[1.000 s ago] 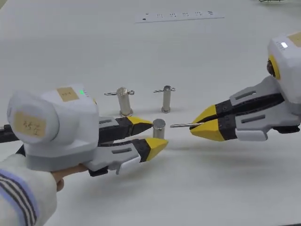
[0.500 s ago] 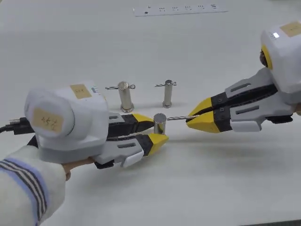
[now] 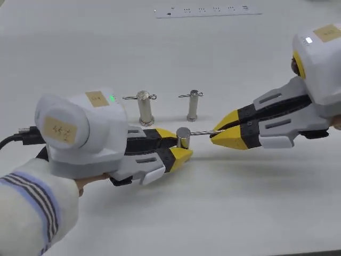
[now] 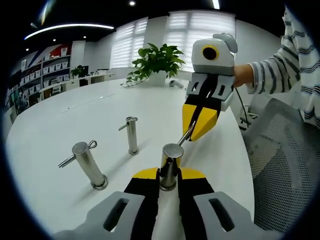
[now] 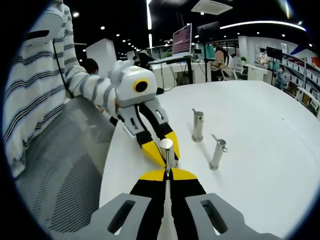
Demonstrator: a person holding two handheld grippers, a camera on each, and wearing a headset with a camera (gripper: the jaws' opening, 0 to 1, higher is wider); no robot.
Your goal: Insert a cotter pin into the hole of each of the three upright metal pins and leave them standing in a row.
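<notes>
Closing the earlier gap, the right gripper (image 3: 216, 134), pinching the cotter pin (image 3: 201, 132), reaches the last metal pin (image 3: 183, 137) clamped in the left gripper (image 3: 180, 144) near the two finished pins (image 3: 143, 108), so insertion looks imminent.

The left gripper (image 4: 170, 176) grips one metal pin (image 4: 170, 159) upright between its yellow jaws on the white table (image 4: 55, 125). The right gripper (image 4: 196, 131) comes from above with a cotter pin (image 4: 185, 135) pinched in its tips, and the wire reaches the pin's head. To the left stand a near pin (image 4: 89, 166) and a far pin (image 4: 132, 136), each with a cotter already through its top.
</notes>
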